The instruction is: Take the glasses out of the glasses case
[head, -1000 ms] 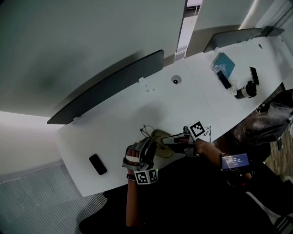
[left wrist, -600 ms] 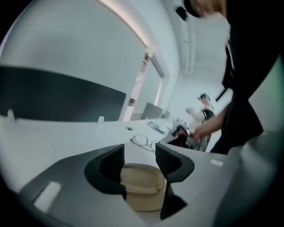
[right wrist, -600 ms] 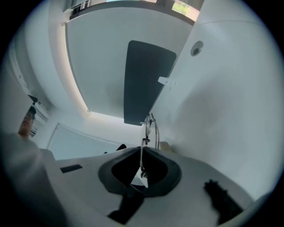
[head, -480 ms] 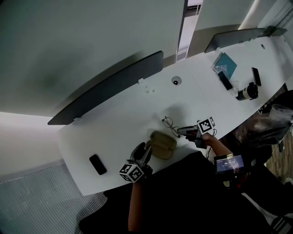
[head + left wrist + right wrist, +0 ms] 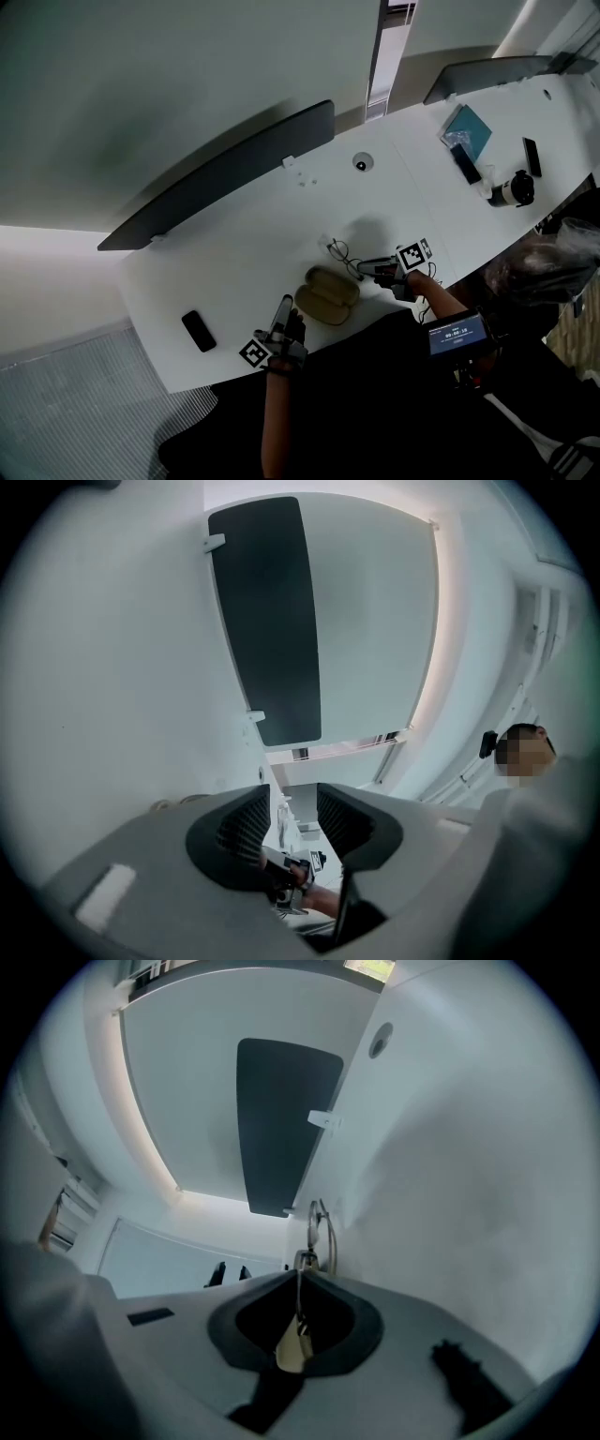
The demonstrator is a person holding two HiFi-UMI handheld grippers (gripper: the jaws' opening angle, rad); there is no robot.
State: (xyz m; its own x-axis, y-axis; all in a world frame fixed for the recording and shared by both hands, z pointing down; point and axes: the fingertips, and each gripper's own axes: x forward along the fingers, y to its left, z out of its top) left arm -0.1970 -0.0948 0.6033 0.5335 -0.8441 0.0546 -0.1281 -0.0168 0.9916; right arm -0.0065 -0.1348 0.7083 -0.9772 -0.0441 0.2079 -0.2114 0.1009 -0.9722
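White table is noted carrying the tan glasses case near its front edge. Left gripper is held just beside the case, jaws part-spread and lately closing, nothing between them. Right gripper is clamped on one temple of the glasses, held low beyond the case. Risk judged: the thin temple could be bent, or slipped from the narrow pinch, if lowered askew
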